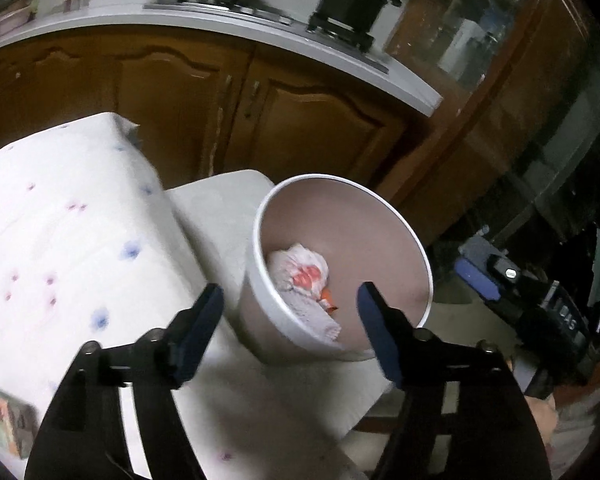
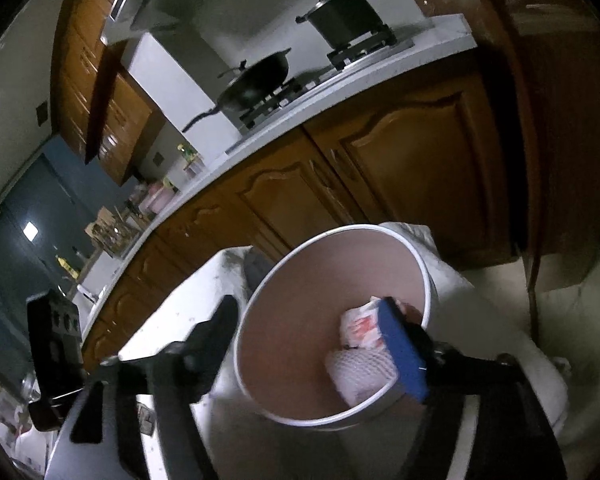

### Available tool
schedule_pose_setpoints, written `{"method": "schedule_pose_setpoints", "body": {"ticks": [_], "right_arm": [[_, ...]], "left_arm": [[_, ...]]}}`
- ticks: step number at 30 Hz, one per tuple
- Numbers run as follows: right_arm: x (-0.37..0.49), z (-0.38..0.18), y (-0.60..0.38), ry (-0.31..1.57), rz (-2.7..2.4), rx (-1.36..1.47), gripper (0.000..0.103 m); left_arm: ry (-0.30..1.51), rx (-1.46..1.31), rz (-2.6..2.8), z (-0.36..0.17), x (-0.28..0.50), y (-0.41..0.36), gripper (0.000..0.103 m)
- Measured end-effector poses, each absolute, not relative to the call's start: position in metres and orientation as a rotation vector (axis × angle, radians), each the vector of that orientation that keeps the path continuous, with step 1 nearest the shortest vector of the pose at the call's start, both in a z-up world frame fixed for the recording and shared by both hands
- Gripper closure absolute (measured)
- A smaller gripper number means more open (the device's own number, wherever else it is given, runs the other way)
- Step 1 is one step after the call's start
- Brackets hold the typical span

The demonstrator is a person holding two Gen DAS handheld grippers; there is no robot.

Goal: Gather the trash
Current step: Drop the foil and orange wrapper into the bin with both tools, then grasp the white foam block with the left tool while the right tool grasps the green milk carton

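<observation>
A round bin (image 1: 320, 179) with a white rim and a pinkish inside stands tilted on a white-covered seat (image 1: 220, 208). Inside lie a crumpled white wrapper with red print (image 1: 300, 272) and a white foam net (image 1: 320, 320). My left gripper (image 1: 291, 300) is open just above the bin's near rim, with nothing between its pads. In the right wrist view the same bin (image 2: 364, 227) holds the wrapper (image 2: 358, 326) and the net (image 2: 360, 368). My right gripper (image 2: 308, 312) is open; its blue right pad (image 2: 404, 352) reaches inside over the trash, and its left finger stays outside the rim.
A table with a flowered white cloth (image 1: 60, 240) stands left of the bin. Behind are wooden cabinet doors (image 1: 300, 120) under a white counter with a wok (image 2: 260, 80) and a pot (image 1: 352, 0) on a stove. Pale floor (image 2: 560, 320) lies to the right.
</observation>
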State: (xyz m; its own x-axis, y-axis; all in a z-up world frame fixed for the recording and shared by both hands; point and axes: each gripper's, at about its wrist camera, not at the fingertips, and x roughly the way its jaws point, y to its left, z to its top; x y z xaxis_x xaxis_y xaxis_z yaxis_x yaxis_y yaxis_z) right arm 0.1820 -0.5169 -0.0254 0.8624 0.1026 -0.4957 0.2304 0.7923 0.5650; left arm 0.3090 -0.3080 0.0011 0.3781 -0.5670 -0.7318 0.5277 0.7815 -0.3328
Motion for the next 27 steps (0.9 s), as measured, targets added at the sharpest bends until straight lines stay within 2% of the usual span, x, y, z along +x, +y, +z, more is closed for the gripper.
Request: {"method": "schedule_pose_setpoints", "body": {"ticks": [3,17,27], "right_arm": [[0.177,-0.021,-0.510,0.523,-0.061,0.659,0.018],[0.163,-0.001,-0.453,0.511,0.038,0.638,0.013],[0.163,-0.012,-0.395,0.564,0.133,0.607,0.013]], "left_arm": [[0.956,-0.071,-0.685,0.002,0.306,-0.293,0.026],[0.916,-0.113,-0.601,0.012,0.269,-0.210,0.026],[0.890,-0.184,-0.493,0.012,0.244,-0.121,0.026]]}}
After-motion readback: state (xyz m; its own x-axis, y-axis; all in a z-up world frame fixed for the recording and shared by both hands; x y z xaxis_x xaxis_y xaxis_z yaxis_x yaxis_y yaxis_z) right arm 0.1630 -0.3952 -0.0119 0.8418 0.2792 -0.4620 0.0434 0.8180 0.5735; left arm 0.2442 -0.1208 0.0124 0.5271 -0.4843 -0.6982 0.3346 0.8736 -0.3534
